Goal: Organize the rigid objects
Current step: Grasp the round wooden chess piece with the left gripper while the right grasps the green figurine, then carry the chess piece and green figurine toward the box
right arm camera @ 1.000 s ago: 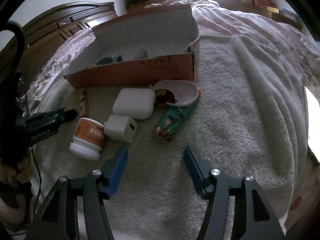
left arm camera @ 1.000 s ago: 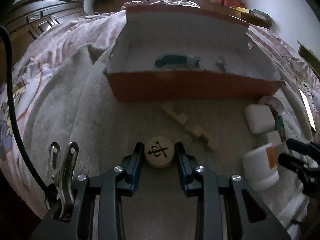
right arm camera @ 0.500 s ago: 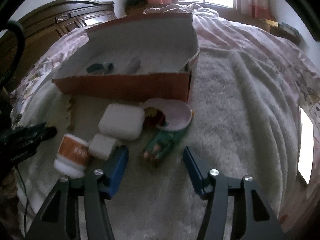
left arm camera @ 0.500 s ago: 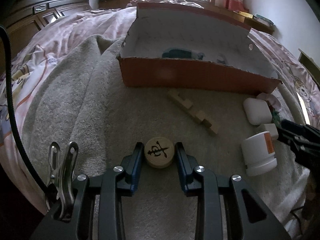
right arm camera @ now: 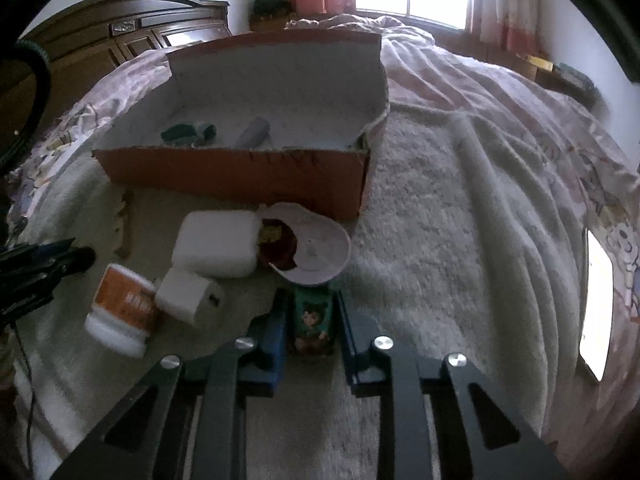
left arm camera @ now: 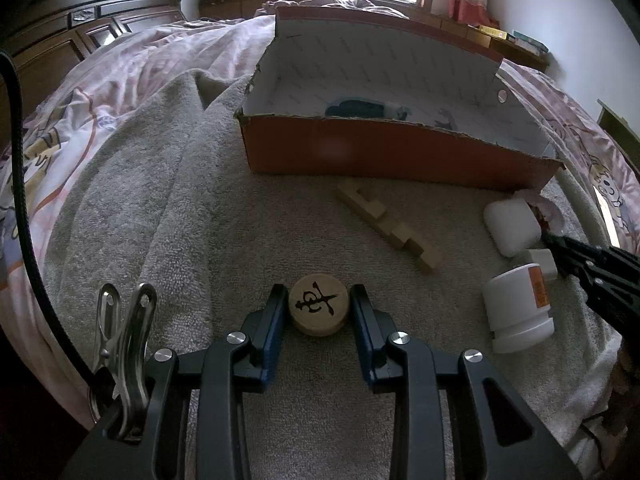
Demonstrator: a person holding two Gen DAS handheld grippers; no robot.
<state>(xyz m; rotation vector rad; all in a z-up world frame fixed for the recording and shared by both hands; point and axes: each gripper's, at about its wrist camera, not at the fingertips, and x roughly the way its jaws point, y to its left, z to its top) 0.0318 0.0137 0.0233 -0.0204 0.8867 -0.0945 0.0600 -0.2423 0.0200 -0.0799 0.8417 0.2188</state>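
Note:
My left gripper [left arm camera: 318, 307] is shut on a round wooden chess piece [left arm camera: 318, 305] with a black character, held above the grey towel. My right gripper [right arm camera: 312, 322] is shut on a small green box with a cartoon figure [right arm camera: 312, 322], low on the towel. An open orange cardboard box [left arm camera: 392, 152] stands ahead with a dark teal item [left arm camera: 356, 109] inside; it also shows in the right wrist view [right arm camera: 240, 172], with a grey tube [right arm camera: 253, 133] inside. The right gripper shows at the right edge of the left wrist view [left arm camera: 592, 264].
On the towel lie a wooden notched stick [left arm camera: 386, 226], a white case [right arm camera: 216, 248], a white charger cube [right arm camera: 188, 300], a white bottle with an orange label [right arm camera: 120, 308] and a pink round lid [right arm camera: 316, 250]. A dark wooden headboard [right arm camera: 132, 28] is at the back left.
My right gripper has moved forward and closed on the green box. My left gripper, still holding the chess piece, has drawn back from the orange box.

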